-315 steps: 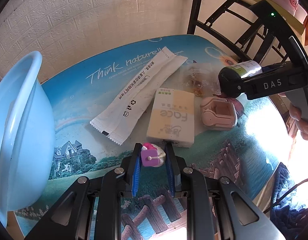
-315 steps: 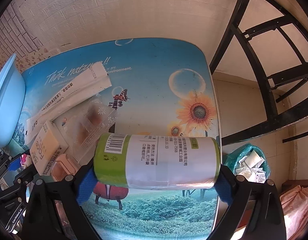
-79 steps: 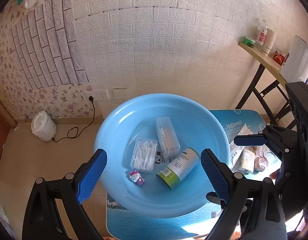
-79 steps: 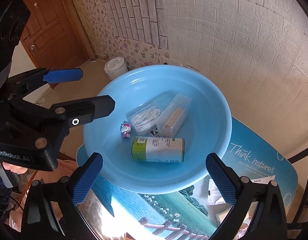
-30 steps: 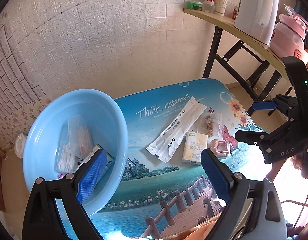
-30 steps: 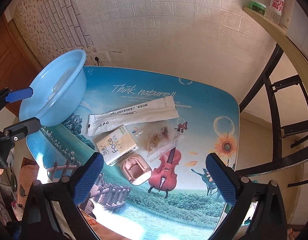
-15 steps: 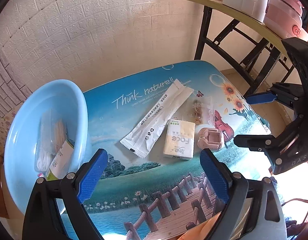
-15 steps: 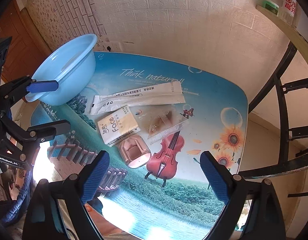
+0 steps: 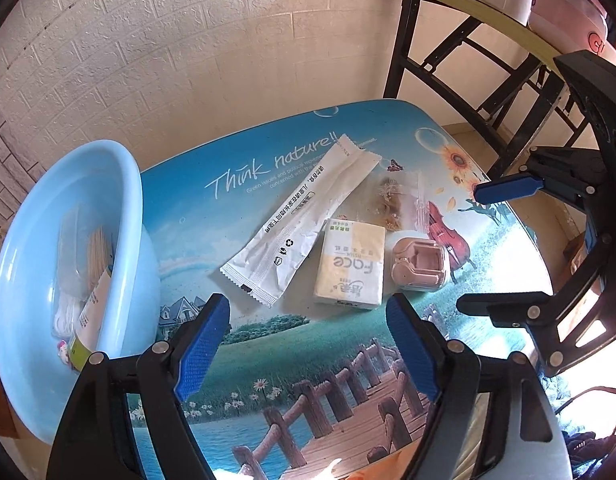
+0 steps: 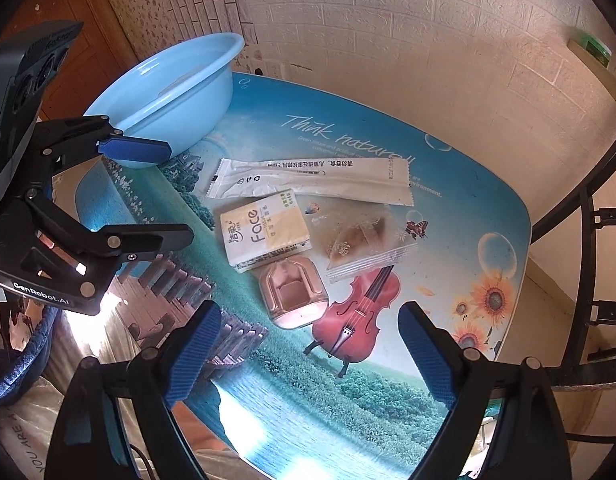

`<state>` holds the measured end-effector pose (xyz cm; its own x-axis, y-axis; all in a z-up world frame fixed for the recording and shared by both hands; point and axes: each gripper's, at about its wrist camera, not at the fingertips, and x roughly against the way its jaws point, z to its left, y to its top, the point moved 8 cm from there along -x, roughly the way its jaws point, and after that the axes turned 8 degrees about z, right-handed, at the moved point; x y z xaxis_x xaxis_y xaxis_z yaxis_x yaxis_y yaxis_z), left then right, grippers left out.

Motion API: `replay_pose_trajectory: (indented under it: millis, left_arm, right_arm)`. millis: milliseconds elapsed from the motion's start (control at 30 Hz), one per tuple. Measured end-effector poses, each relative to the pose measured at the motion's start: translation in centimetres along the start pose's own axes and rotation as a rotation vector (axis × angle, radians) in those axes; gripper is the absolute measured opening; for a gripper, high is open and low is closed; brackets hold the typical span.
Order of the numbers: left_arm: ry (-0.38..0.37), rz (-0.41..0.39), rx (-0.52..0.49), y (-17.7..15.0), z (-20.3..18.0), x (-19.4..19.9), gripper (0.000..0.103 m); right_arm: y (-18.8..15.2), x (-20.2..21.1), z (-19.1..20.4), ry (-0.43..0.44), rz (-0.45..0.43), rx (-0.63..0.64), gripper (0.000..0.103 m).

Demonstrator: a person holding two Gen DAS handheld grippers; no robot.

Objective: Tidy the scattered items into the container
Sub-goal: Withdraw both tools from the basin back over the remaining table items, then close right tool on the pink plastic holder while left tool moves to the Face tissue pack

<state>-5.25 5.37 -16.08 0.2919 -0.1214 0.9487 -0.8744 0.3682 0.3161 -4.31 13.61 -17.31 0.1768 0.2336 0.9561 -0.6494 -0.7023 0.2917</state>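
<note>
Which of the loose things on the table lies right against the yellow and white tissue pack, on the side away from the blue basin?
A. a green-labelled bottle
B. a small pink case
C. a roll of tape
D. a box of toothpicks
B. The small pink case sits right beside the tissue pack, on the side away from the blue basin; the bottle and toothpick box already lie inside the basin.

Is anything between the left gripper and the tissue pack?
Nothing visible. The left gripper, empty with its jaws closing, hangs over bare tabletop just short of the tissue pack. The white sachet and pink case flank the pack on either side.
</note>
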Motion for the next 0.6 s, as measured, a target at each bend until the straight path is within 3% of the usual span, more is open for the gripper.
replay_pose_trajectory:
  millis: [133, 200, 433, 600]
  left_arm:
    - [-0.013, 0.012, 0.002, -0.3, 0.0, -0.4, 0.08]
    - [-0.013, 0.013, 0.001, -0.3, 0.0, -0.5, 0.08]
    - [-0.022, 0.01, 0.012, -0.2, 0.4, -0.5, 0.08]
    - [-0.029, 0.018, 0.012, -0.2, 0.5, -0.8, 0.08]
  right_arm:
    - [-0.1, -1.3, 1.0, 0.018, 0.026, 0.044, 0.09]
    - [0.0, -1.9, 1.3, 0.028, 0.047, 0.06, 0.082]
    - [0.3, -3.7, 1.3, 0.022, 0.089, 0.08, 0.078]
    - [0.7, -4.7, 1.3, 0.043, 0.118, 0.088, 0.065]
